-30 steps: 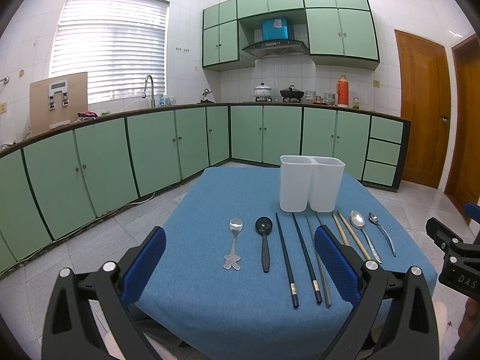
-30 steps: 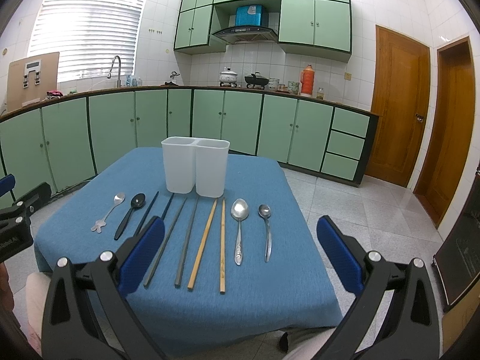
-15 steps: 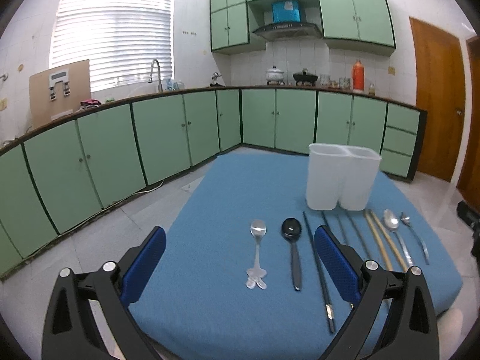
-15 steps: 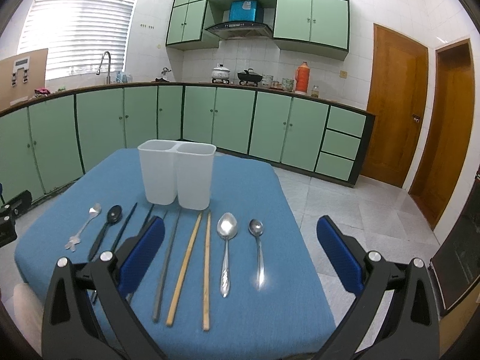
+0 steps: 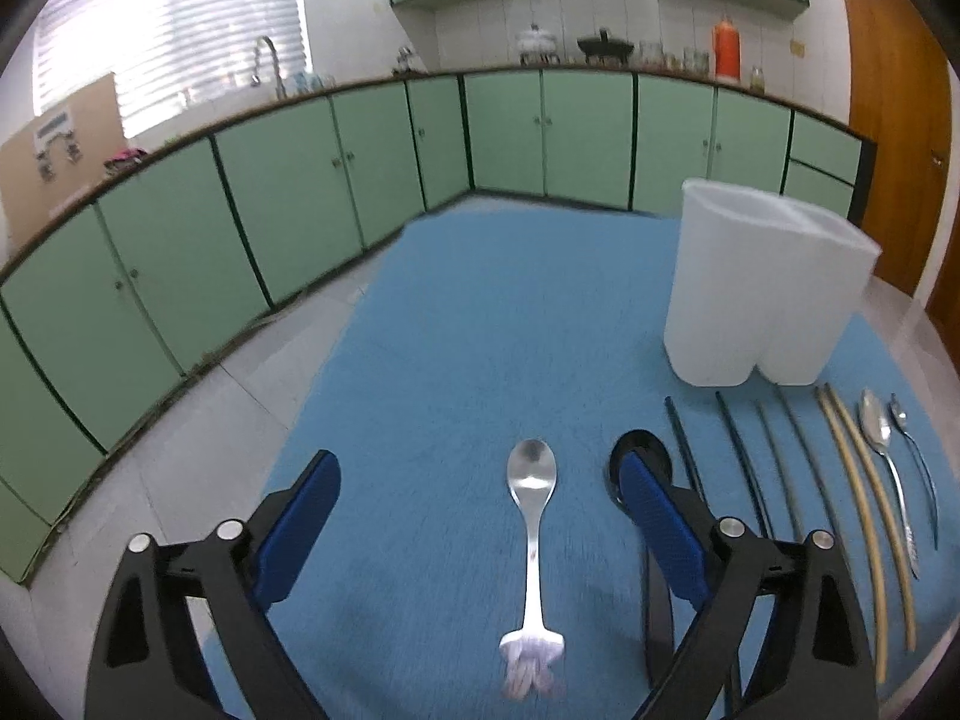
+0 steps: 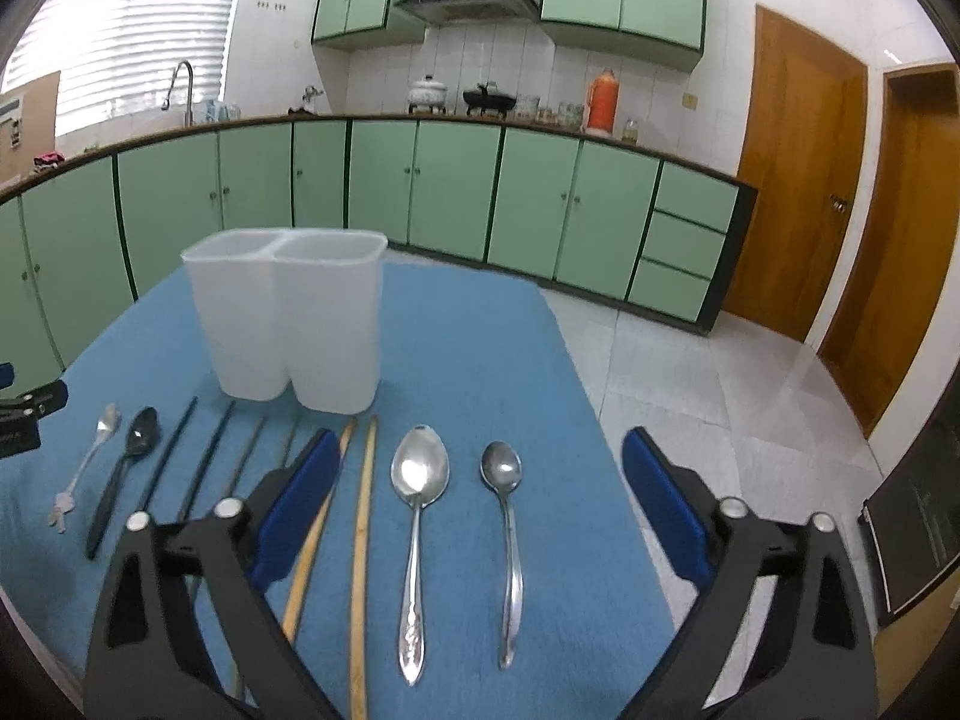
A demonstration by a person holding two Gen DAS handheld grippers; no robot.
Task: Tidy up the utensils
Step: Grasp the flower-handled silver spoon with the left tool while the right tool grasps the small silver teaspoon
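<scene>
Utensils lie in a row on the blue tablecloth (image 5: 480, 330) before a white two-compartment holder (image 5: 768, 294) (image 6: 294, 324). My left gripper (image 5: 480, 480) hovers over a small silver spoon with a flower-shaped handle end (image 5: 531, 534); its jaws are closing and the spoon lies between them, untouched. A black spoon (image 5: 639, 456) is partly hidden behind its right finger. My right gripper (image 6: 477, 468) hangs above a large silver spoon (image 6: 417, 516) and a smaller one (image 6: 507, 516); its jaws are closing, pads clear of both. Dark chopsticks (image 6: 210, 456) and wooden chopsticks (image 6: 360, 540) lie between.
Green cabinets (image 6: 456, 192) run along the far walls, with a sink, pots and an orange thermos (image 6: 602, 99) on the counter. Wooden doors (image 6: 798, 180) stand at the right. Tiled floor surrounds the table. The left gripper's body (image 6: 24, 420) shows at the right wrist view's left edge.
Both grippers have moved forward and down toward the utensils. The flower-handled spoon now lies between the left jaws, the two silver spoons between the right jaws. Both pairs of jaws have narrowed slightly.
</scene>
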